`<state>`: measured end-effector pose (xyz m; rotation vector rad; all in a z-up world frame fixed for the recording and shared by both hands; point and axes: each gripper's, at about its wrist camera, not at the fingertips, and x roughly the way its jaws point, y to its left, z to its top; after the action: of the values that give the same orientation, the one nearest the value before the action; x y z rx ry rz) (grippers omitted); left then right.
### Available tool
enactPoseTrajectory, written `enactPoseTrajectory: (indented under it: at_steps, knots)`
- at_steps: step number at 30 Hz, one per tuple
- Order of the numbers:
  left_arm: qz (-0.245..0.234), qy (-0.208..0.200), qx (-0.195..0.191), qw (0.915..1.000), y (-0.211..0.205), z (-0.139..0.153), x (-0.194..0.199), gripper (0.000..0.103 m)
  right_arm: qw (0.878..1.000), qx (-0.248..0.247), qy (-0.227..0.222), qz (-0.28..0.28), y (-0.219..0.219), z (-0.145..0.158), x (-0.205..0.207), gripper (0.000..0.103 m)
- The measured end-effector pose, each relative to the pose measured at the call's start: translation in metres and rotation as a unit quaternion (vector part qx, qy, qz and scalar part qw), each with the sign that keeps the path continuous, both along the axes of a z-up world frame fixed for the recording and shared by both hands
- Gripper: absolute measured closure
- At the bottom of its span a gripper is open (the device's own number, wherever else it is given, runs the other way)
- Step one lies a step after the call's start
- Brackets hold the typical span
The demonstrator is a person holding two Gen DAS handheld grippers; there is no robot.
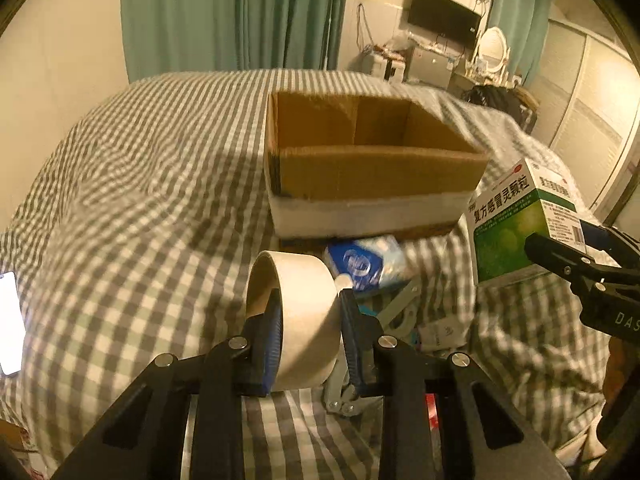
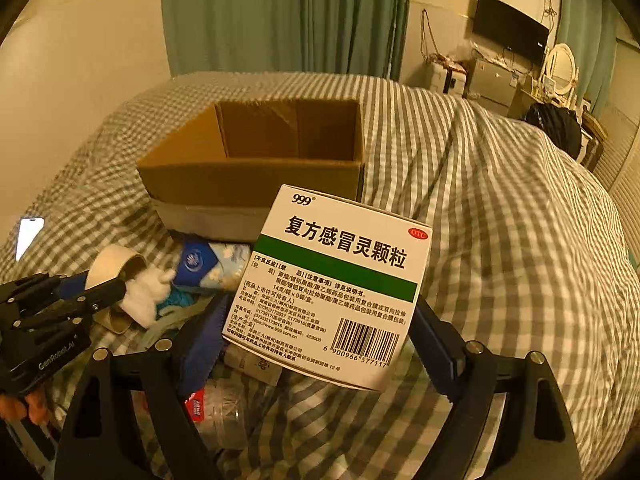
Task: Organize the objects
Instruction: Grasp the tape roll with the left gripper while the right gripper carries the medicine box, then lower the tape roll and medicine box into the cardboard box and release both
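Observation:
My left gripper (image 1: 308, 312) is shut on a roll of pale tape (image 1: 296, 320), held above the bed; the roll also shows in the right wrist view (image 2: 114, 264). My right gripper (image 2: 316, 320) is shut on a white and green medicine box (image 2: 332, 284), held in the air; the box shows at the right of the left wrist view (image 1: 520, 220). An open, empty cardboard box (image 1: 372, 168) stands on the checked bedspread ahead of both grippers, also seen in the right wrist view (image 2: 256, 160).
A blue and white packet (image 1: 364, 264) lies just before the cardboard box, with pliers (image 1: 348, 384), a white plush toy (image 2: 148, 292) and other small items in a pile. A lit phone (image 1: 10, 320) lies at the left. Curtains, TV and dresser stand behind.

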<state>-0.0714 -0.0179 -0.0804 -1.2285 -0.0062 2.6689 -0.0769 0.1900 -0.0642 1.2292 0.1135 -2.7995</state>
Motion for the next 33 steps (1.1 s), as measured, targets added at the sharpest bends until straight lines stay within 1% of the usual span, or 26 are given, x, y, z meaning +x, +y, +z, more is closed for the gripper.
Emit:
enactPoseTrajectory:
  at_steps: [2,6,9,12,14,17,21,24,26,28,30,33]
  knots:
    - [-0.002,0.012,0.0,0.9999,0.0,0.013,-0.002,0.076,1.0,0.0,0.015,0.006,0.0,0.012,0.001,0.018]
    - [-0.015,0.042,0.013,0.9989,0.004,0.048,-0.01,0.076,0.999,-0.002,0.045,0.024,-0.004,0.039,0.002,0.018]
    - [-0.023,0.071,0.013,0.9971,0.012,0.077,-0.023,0.076,0.996,0.003,0.076,0.035,-0.008,0.064,-0.003,0.018]
    - [-0.034,0.095,0.011,0.9949,0.023,0.099,-0.04,0.076,0.994,0.003,0.1,0.047,-0.013,0.084,-0.013,0.019]
    - [-0.039,0.103,0.007,0.9939,0.032,0.11,-0.055,0.076,0.992,-0.002,0.11,0.056,-0.015,0.095,-0.023,0.019]
    - [-0.041,0.103,0.002,0.9938,0.041,0.118,-0.08,0.076,0.991,-0.011,0.12,0.062,-0.018,0.105,-0.04,0.019]
    - [-0.037,0.098,-0.006,0.9945,0.049,0.116,-0.114,0.076,0.99,-0.022,0.124,0.066,-0.02,0.114,-0.07,0.02]
    - [-0.029,0.079,0.0,0.9964,0.049,0.102,-0.138,0.076,0.99,-0.024,0.123,0.068,-0.02,0.116,-0.093,0.02]
    - [-0.021,0.066,0.001,0.9976,0.049,0.09,-0.151,0.076,0.99,-0.035,0.121,0.066,-0.021,0.115,-0.108,0.02]
    - [-0.022,0.056,-0.003,0.9982,0.052,0.077,-0.161,0.076,0.99,-0.048,0.116,0.064,-0.019,0.112,-0.118,0.02]
    - [-0.03,0.045,-0.003,0.9985,0.055,0.066,-0.167,0.076,0.99,-0.062,0.105,0.069,-0.018,0.104,-0.134,0.02]
    - [-0.041,0.029,-0.011,0.9987,0.059,0.05,-0.175,0.076,0.992,-0.07,0.085,0.068,-0.02,0.088,-0.151,0.02]
